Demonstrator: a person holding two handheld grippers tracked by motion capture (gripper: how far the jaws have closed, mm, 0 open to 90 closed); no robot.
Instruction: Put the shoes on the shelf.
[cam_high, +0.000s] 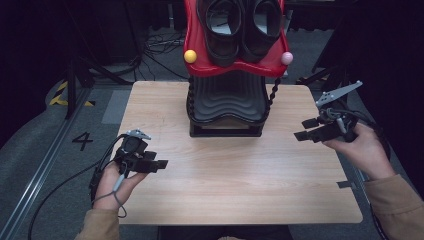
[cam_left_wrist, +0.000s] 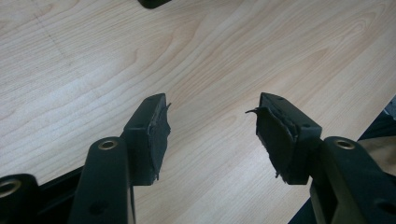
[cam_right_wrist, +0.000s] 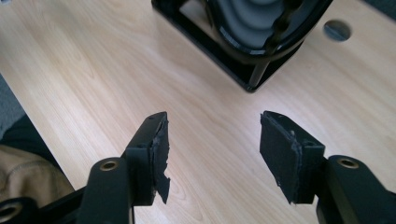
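Note:
A black two-tier shoe rack (cam_high: 227, 107) stands at the back middle of the wooden table (cam_high: 235, 175). Its red upper shelf (cam_high: 200, 62) carries a pair of black shoes (cam_high: 240, 27), with a yellow ball (cam_high: 190, 56) and a pink ball (cam_high: 286, 58) at its corners. My left gripper (cam_high: 159, 164) hovers over the table's left edge, open, nothing between its fingers (cam_left_wrist: 152, 135). My right gripper (cam_high: 306, 129) is held at the right side, open and empty, pointing toward the rack's base (cam_right_wrist: 243, 51).
Cables lie on the grey floor (cam_high: 45, 145) behind the table, and a floor marking "4" (cam_high: 82, 141) sits to the left. A round hole plug (cam_right_wrist: 337, 30) is set in the tabletop near the rack.

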